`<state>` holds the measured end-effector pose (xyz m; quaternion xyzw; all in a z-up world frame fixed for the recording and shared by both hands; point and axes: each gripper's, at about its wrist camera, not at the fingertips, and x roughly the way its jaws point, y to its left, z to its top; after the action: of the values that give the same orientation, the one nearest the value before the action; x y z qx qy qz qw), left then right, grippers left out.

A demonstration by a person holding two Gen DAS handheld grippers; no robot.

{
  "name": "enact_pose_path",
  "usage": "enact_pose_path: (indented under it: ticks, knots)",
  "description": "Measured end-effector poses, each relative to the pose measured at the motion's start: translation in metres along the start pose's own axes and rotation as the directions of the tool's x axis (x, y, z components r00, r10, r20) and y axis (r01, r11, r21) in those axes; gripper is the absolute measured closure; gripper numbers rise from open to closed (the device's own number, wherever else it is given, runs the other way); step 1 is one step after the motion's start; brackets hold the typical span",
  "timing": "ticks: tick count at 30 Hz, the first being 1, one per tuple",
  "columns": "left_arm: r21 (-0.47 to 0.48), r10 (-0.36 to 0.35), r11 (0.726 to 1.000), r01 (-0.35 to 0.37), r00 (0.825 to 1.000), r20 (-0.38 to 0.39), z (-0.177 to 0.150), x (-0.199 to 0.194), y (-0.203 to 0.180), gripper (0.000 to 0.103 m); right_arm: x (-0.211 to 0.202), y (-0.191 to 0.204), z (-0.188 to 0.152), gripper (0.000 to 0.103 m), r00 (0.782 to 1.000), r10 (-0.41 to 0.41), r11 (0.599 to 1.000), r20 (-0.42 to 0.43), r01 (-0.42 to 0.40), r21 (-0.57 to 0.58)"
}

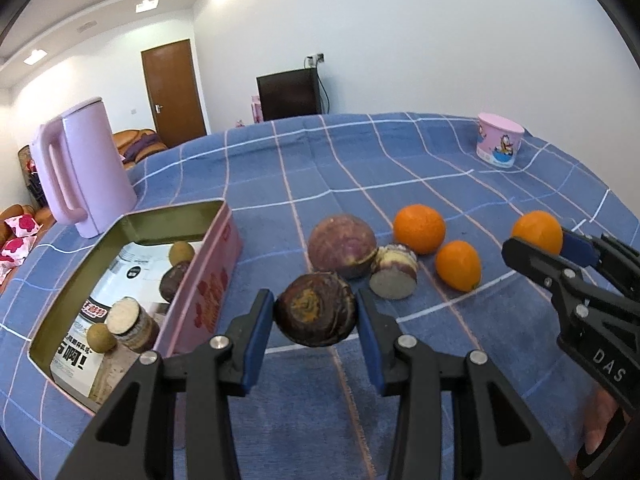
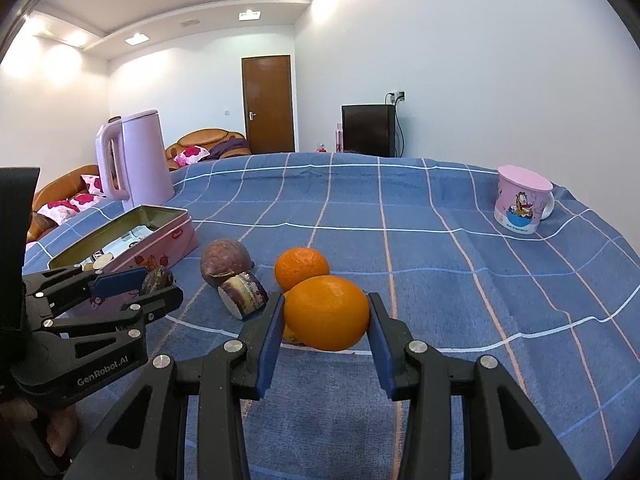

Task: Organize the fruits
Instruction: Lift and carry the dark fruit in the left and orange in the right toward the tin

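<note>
Toward the left edge of the blue checked cloth surface (image 1: 312, 168), the pink rectangular metal tin (image 1: 200, 280) is standing open, holding two small greenish-brown round fruits (image 1: 101, 337), a cut purple-skinned tuber piece (image 1: 130, 322) and a darker round piece over a printed paper lining. Just beside its right wall, the left tool (image 1: 316, 312) is gripping a dark brown, rough-skinned round tuber (image 1: 316, 310) between its blue pads, lifted off the cloth. To place it well, the tuber probably ought to be carried over the tin's rim before the pads are parting, and lowered into the bare patch near the middle. A large purple tuber (image 1: 342, 246), a cut half (image 1: 394, 272) and two oranges (image 1: 419, 229) are lying loose mid-surface. The right tool (image 2: 326, 314) is clamping a smooth round orange (image 2: 326, 312), held above the cloth. At the far right corner, a pink cartoon mug (image 2: 520, 200) is sitting capped with a pink lid, its contents hidden.
</note>
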<state>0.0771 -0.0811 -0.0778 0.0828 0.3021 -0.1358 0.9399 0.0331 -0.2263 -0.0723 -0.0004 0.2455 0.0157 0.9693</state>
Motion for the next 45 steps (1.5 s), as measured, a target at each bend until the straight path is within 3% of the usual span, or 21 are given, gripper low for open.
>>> enact_pose_path:
  ticks: [19,45]
  knots:
    - [-0.025,0.064,0.998,-0.062,0.993,0.101,-0.003,-0.014,0.003,0.060,-0.011,0.005,-0.002,0.061,0.998,0.006,0.999,0.068,-0.003,-0.037]
    - [-0.074,0.088,0.994,-0.076,0.979,0.184,-0.006,-0.029,0.012,0.060,-0.027,0.012,-0.006,0.061,0.985,0.024,0.996,0.169,-0.010,-0.084]
